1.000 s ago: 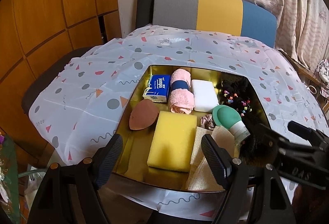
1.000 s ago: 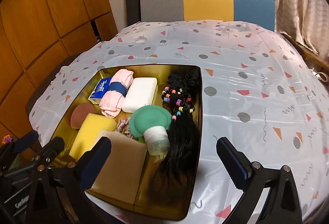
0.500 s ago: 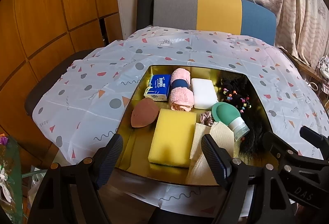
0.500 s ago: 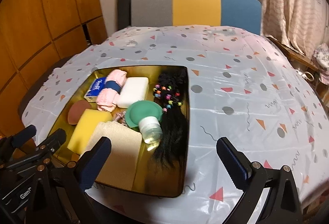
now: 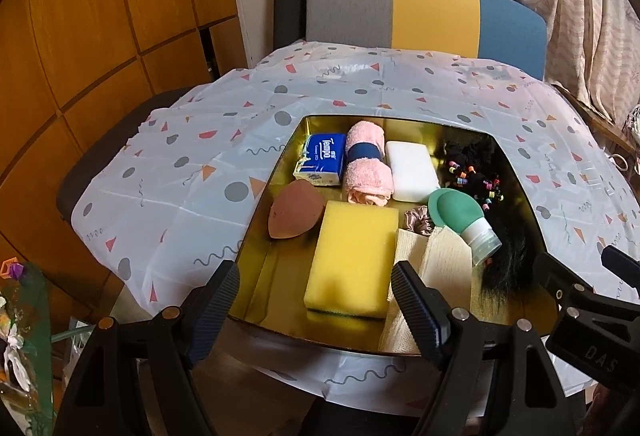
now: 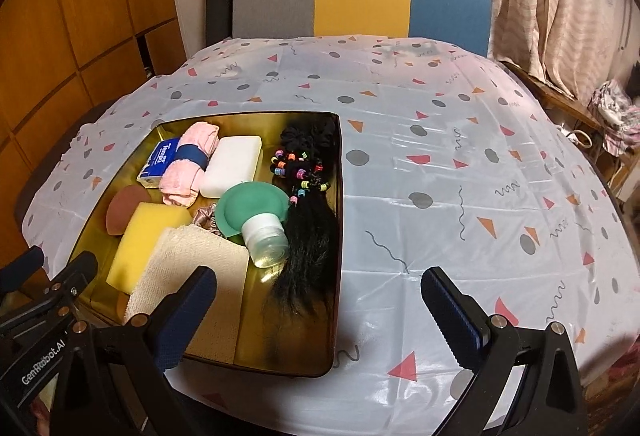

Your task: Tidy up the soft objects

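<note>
Both wrist views have drawn back over the last second: more of the tablecloth [image 6: 460, 164] now shows around the gold tray [image 6: 338, 236], and the soft items inside it lie as they did. The left gripper [image 5: 316, 302] hangs above the tray's near edge, jaws spread wide and empty, framing the near end of the yellow sponge [image 5: 352, 260]. The right gripper [image 6: 320, 310] hangs off the tray's near right corner, jaws likewise wide apart with nothing between them.

All the soft things sit in the tray. Along the far side lie a blue tissue pack [image 5: 322, 160], a rolled pink towel [image 5: 366, 168] with a blue band, and a white sponge [image 5: 412, 166]. A brown puff [image 5: 294, 210] rests left of the yellow sponge. A beige mesh cloth [image 6: 200, 260] lies beside the sponge on the right, with a pink scrunchie [image 6: 204, 218] just beyond it. A green squeeze bottle [image 6: 256, 214] lies on its side, cap toward the camera, touching a black hairpiece [image 6: 308, 232] with coloured beads along the right wall. A grey, yellow and blue chair [image 6: 360, 0] stands behind the table.
</note>
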